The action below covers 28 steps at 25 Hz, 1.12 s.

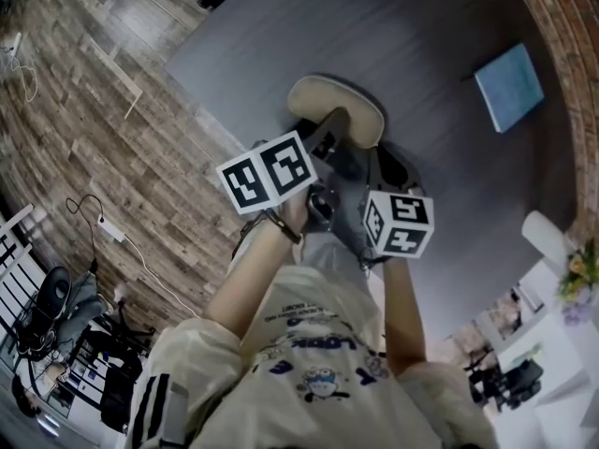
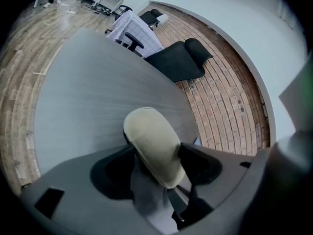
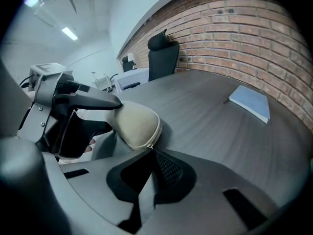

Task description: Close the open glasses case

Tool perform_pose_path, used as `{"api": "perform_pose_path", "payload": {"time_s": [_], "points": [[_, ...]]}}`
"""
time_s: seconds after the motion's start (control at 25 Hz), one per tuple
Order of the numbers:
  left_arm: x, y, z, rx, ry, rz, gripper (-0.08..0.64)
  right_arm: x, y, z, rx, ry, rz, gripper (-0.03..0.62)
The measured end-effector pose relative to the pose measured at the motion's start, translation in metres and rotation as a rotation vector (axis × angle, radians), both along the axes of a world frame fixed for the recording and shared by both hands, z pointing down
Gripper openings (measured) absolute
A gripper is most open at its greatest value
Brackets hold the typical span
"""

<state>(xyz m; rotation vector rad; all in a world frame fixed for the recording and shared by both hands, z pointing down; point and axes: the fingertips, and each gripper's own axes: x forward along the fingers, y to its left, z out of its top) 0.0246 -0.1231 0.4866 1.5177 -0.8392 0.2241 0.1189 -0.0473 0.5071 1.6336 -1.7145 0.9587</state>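
Left gripper (image 1: 323, 143) and right gripper (image 1: 367, 162) meet over the beige glasses case (image 1: 335, 110) in the head view. The case lies on the grey counter (image 1: 421, 54) just ahead of the person, well apart from a blue book (image 1: 508, 87) at the far right. In the left gripper view, the jaws are closed on the case's two long sides, clamping its domed shell near the middle, with the rounded far end sticking out past them. The shell looks like fabric over a semi-rigid form. My guess is that it's light, gives a little under pressure, and has enough tooth not to slide, so a steady clamp across the width should suit it better than a hard squeeze. In the right gripper view, the jaws are drawn together at the case's near corner, and the small zipper pull (image 3: 148, 146) sits right at their tips, apparently pinched. The seam along the visible edge reads as already zipped. The pull is tiny and likely slick metal, so it wants a firm nip and a tug along the seam line while the other side braces the body.
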Motion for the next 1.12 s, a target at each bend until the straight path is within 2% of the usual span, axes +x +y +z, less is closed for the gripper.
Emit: {"api": "perform_pose_path", "payload": {"time_s": [0.36, 0.68, 0.92, 1.0, 1.12], "points": [[0.006, 0.002, -0.001, -0.05, 0.063, -0.032, 0.291, 0.008, -0.004, 0.0, -0.012, -0.002, -0.046, 0.002], [0.004, -0.005, 0.001, -0.086, 0.065, -0.09, 0.295, -0.033, 0.011, 0.001, -0.035, -0.105, -0.092, 0.0], [-0.004, -0.003, 0.001, -0.072, 0.057, 0.007, 0.313, -0.077, 0.028, 0.0, -0.075, -0.196, -0.15, 0.0], [-0.004, 0.002, 0.004, -0.076, 0.041, 0.063, 0.311, -0.091, 0.033, -0.001, -0.085, -0.22, -0.167, 0.0], [-0.004, 0.006, 0.006, -0.04, -0.009, 0.163, 0.311, -0.104, 0.038, 0.002, -0.099, -0.23, -0.162, 0.0]]}}
